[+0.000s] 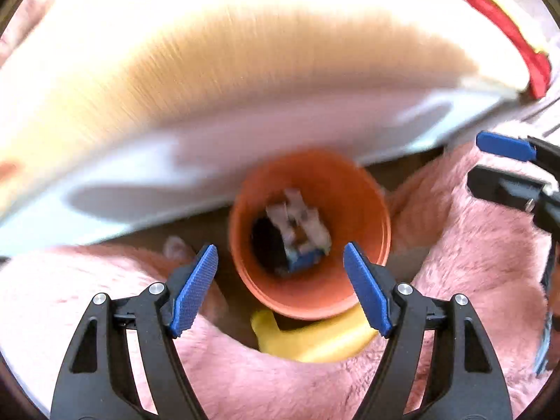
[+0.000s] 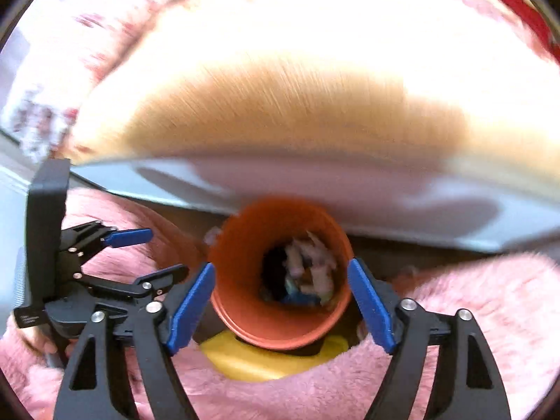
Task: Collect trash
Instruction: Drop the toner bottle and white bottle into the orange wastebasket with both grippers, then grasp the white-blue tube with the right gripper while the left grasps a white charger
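Orange plastic marks the bin [image 1: 308,234], which stands on the floor between pink fluffy fabric [image 1: 472,262] and the edge of a wooden bench [image 1: 245,80]. Crumpled white paper and a bluish scrap, the trash [image 1: 301,231], already lie at its bottom, so at least part of the collecting looks done; whether more litter remains elsewhere cannot be told, since both views are blurred and fixed on the bin.

Both tools point steeply down over the bin's mouth. The left hand-held gripper [image 1: 280,287] has its blue pads spread wide with nothing between them. The right hand-held gripper [image 2: 281,304] is likewise spread and empty, just beside the other. Something yellow [image 2: 252,360] lies under the bin's near rim.
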Tool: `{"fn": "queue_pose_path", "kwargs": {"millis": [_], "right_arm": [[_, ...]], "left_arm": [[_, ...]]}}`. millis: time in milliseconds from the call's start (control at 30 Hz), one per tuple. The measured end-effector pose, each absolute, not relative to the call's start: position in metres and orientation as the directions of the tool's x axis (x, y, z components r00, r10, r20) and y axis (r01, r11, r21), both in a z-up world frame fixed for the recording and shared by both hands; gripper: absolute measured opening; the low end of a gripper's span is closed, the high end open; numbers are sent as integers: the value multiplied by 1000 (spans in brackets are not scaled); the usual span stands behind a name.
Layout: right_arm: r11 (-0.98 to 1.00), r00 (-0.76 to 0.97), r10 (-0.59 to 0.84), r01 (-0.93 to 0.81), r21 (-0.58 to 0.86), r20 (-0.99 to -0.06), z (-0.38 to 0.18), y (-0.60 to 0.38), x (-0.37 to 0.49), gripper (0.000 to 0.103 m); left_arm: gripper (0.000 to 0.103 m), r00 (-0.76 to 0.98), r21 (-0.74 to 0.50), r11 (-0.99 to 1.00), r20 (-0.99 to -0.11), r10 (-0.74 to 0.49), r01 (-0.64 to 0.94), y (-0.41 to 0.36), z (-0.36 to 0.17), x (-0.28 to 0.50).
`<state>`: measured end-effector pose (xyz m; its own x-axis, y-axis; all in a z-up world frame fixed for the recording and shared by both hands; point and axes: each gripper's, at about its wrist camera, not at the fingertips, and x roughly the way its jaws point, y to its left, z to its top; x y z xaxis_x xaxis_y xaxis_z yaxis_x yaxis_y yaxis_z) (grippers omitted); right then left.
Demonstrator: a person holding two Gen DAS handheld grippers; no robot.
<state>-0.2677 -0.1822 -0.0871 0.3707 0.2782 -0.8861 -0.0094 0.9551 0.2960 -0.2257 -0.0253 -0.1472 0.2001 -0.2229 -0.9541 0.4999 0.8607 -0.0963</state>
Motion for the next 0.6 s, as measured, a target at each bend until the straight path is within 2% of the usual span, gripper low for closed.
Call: {"fn": "queue_pose_path", "kwargs": {"millis": [100,200,267,367,600], "right_arm": [[958,487,279,-82,274,-828,-43,-189,-248,85],[961,585,275,-156,228,-763,-11,-193,-213,89],[956,613,284,-234,175,-737,0,-189,-175,93],[949,619,254,-307,69,-743,0,-176,-104,95],[954,538,182,-299,15,-823,-48,-174,37,94]], "left_arm": [[82,357,-46,878,-902,-241,476,-16,-102,-219],[83,465,-5,898,-854,-233,440,-8,-75,-208],[84,479,-35,905,-840,-256,423,-1,-64,-197],[85,489,-60,919,-832,-262,391,5,-61,-181],[85,489,-114,941,-831,-266,319,23,-63,-149]]}}
